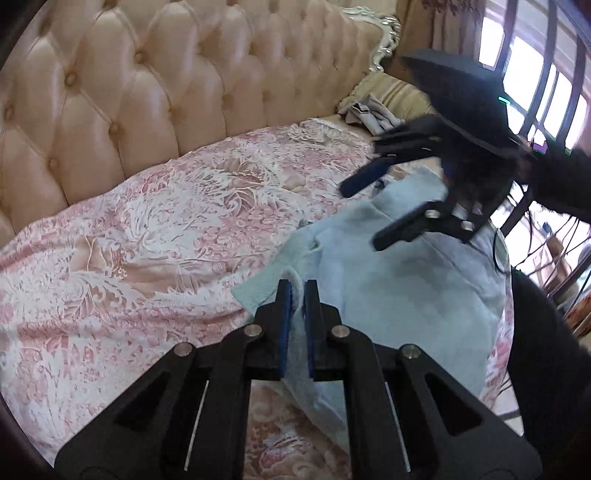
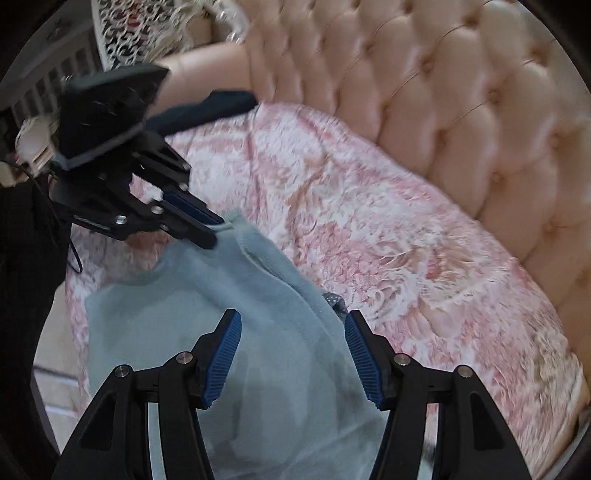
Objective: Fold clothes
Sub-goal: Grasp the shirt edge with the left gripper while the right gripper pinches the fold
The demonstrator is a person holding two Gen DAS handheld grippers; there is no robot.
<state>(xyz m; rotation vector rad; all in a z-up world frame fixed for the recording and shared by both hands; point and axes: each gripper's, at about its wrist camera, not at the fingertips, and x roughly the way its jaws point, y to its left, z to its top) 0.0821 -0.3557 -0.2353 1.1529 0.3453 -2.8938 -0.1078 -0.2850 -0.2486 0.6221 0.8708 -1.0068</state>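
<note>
A light blue fleece garment (image 1: pixel 388 288) lies on the sofa's pink floral cover, near its front edge. My left gripper (image 1: pixel 298 286) is shut on an edge of the garment, with a strip of blue cloth pinched between its pads and lifted a little. The right wrist view shows the left gripper (image 2: pixel 214 232) gripping the garment (image 2: pixel 229 295) at its far corner. My right gripper (image 2: pixel 291 315) hangs over the cloth with its jaws apart and nothing pinched. From the left wrist view the right gripper (image 1: pixel 364 218) is blurred above the garment's far side.
A tufted cream sofa back (image 1: pixel 147 92) runs behind the pink floral cover (image 1: pixel 147 229). A crumpled grey cloth (image 1: pixel 369 114) lies by a gold cushion (image 1: pixel 399 92) at the far end. A barred window (image 1: pixel 535 74) stands beyond, and a white ornate chair (image 2: pixel 129 29) stands past the other end.
</note>
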